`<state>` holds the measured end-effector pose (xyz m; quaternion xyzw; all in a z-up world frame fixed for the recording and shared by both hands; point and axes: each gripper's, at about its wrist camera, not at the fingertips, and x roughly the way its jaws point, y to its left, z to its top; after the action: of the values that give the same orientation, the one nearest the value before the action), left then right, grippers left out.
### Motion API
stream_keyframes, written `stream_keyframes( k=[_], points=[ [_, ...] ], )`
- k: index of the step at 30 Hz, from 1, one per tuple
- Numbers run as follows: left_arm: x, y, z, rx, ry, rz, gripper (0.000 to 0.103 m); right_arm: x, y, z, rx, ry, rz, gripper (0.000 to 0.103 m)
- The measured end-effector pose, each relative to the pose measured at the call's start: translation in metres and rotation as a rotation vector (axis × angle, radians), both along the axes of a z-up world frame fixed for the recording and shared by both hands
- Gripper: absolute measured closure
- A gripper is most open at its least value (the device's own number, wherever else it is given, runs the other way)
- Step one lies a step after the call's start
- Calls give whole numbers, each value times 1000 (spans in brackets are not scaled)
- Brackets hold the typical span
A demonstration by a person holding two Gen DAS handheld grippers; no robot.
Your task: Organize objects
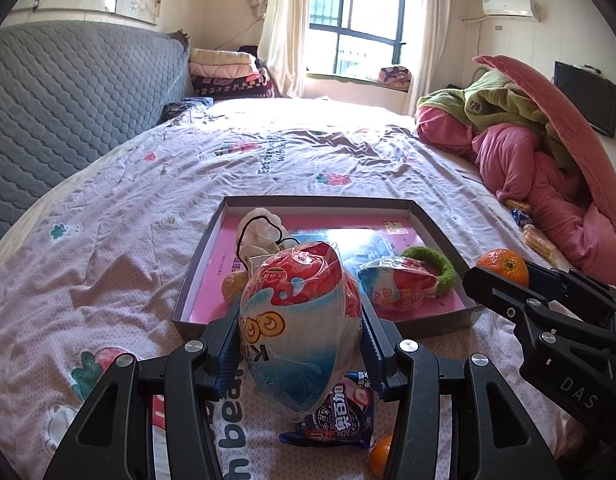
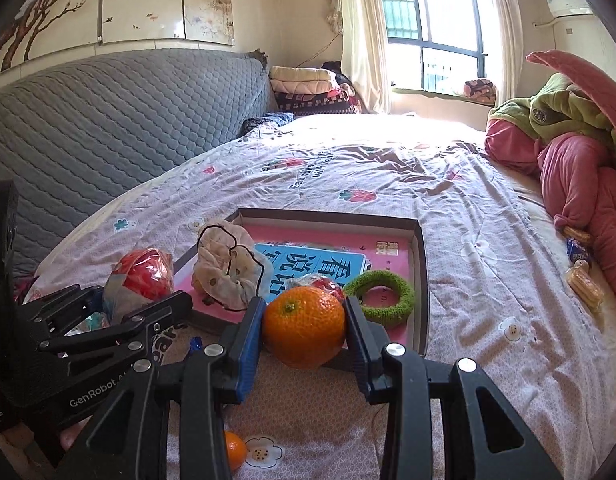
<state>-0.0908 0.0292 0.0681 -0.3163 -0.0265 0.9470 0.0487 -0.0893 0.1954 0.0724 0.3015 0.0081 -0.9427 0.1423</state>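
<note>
Left wrist view shows the left gripper [image 1: 302, 322] half open, clamping a wrapped snack bag [image 1: 298, 320] before the shallow box [image 1: 440, 232]; inside lie another snack bag [image 1: 396, 284], a green ring [image 1: 444, 268] and a cloth [image 1: 258, 232]. Only here a cookie packet [image 1: 340, 412] appears below. Right wrist view shows the right gripper [image 2: 304, 330] narrowly open, holding an orange [image 2: 304, 330].

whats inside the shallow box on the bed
Inside the box: a green ring, a wrapped snack, a scrunched cloth and a blue booklet. The held orange hides part of the floor.

I hold a wrapped red-and-blue snack bag [image 1: 298, 320] upright and an orange [image 2: 304, 332], both off the bed. Before them, the shallow pink-floored box [image 1: 428, 220] lies flat, holding a second snack bag [image 1: 396, 286], a green ring [image 2: 380, 296] and crumpled cloth [image 2: 228, 276].
</note>
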Motion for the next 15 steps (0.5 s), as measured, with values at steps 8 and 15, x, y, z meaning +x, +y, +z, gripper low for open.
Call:
stream_keyframes(
  k=[8,15],
  points=[
    [-6,4,6,-9,23,4,50,-3,3,9,26,45,-53,64],
    [-12,4,8,-10,31,11,50,-7,4,11,36,63,-81,64]
  ],
)
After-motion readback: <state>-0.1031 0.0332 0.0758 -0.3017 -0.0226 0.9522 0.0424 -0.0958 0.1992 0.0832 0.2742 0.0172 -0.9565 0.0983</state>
